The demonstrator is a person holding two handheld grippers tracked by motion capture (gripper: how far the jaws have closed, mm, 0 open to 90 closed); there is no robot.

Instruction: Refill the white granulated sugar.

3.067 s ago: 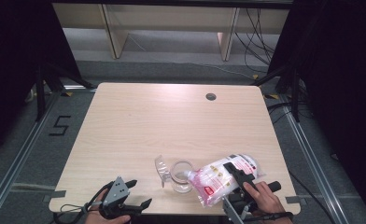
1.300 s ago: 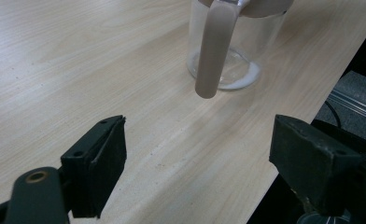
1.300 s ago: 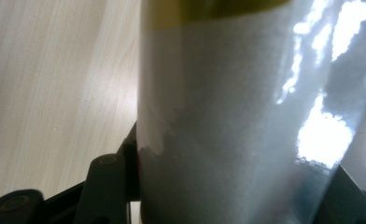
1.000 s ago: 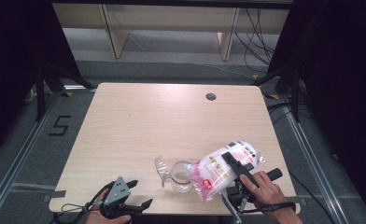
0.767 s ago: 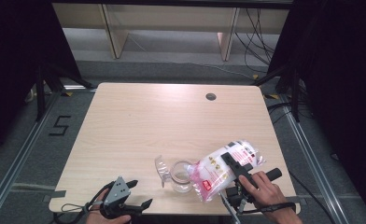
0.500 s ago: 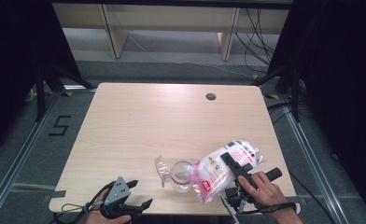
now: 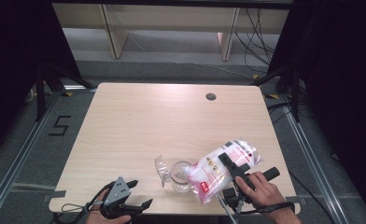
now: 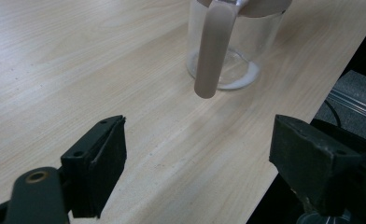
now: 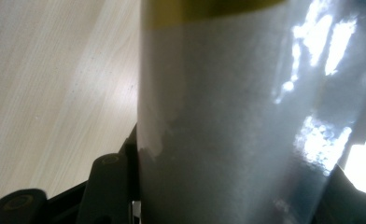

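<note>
The right gripper (image 7: 231, 169) is clamping a tilted bag of white granules (image 7: 218, 168) between its fingers, its mouth over a glass jar (image 7: 180, 175). The left gripper (image 7: 133, 195) is idling, fingers wide. Overtilting risks spilling granules across the table (image 7: 172, 121).

Between your right fingers (image 9: 111, 186) the bag (image 9: 246, 116) sits so close it blurs, its print unreadable. Beyond your left fingers (image 8: 97, 172), the jug (image 8: 228, 51) is cut off at its top.
</note>
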